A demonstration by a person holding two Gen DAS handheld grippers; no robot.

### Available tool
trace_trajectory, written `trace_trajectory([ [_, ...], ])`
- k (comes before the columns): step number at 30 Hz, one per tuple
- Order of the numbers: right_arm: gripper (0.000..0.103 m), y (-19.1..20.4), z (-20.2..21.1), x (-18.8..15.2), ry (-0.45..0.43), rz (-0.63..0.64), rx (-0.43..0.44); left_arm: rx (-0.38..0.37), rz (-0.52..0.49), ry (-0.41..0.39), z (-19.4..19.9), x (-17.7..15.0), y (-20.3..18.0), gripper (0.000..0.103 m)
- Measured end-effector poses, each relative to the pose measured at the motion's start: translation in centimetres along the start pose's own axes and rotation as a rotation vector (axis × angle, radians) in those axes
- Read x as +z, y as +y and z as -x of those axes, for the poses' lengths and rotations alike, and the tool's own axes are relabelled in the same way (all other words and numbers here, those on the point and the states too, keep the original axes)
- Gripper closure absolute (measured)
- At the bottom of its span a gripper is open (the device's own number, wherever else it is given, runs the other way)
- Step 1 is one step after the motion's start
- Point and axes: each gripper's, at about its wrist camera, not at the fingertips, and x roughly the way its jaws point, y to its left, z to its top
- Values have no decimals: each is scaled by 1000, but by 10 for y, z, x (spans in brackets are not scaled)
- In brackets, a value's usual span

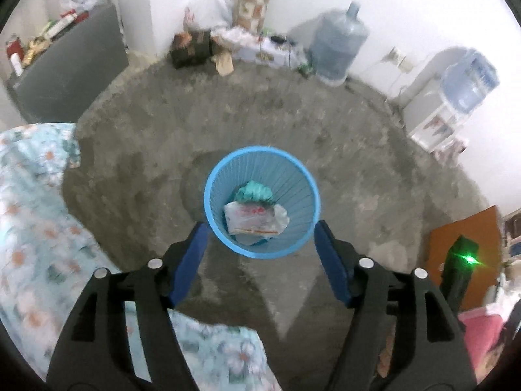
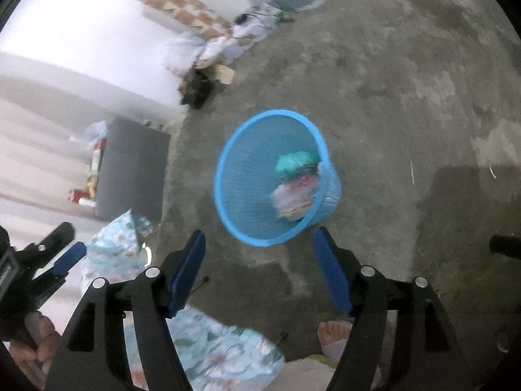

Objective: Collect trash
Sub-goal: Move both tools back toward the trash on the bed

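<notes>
A blue mesh waste basket (image 1: 215, 176) stands on the bare concrete floor. It holds a white plastic bag with red print (image 1: 254, 218) and a crumpled teal piece (image 1: 255, 192). My left gripper (image 1: 260, 231) hangs above the basket's near rim, open and empty. In the right wrist view the same basket (image 2: 241, 176) is ahead, with the white bag (image 2: 296, 192) and teal piece (image 2: 293, 161) inside. My right gripper (image 2: 259, 238) is open and empty just short of the rim. The left gripper (image 2: 66, 254) also shows at the left edge there.
A floral bedsheet (image 1: 29, 215) lies at left. A grey cabinet (image 1: 71, 68) stands far left. Water jugs (image 1: 338, 42), a dispenser (image 1: 433, 120) and a pile of bags (image 1: 224, 45) line the far wall. An orange board (image 1: 462, 231) is at right. A bare foot (image 2: 335, 332) shows below.
</notes>
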Motion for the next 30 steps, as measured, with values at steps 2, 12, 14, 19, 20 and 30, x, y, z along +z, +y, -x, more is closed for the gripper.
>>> trace_trajectory([
  [2,33,16,16,-8,-5,42,20,-5,10,-72,43,-14,3,38],
  [12,30,124,81,-90,49,386,182,39,125,-432,228,-149,57,28],
  [14,30,143,88,-111,87,466,230,95,138,-475,250,-182,70,27],
  [19,30,179,95,-161,183,629,318,249,246,-483,282,-275,109,26],
  [20,30,186,93,-172,214,653,331,268,273,-474,284,-289,116,26],
  [30,30,232,70,-249,445,772,396,402,504,-464,299,-389,184,26],
])
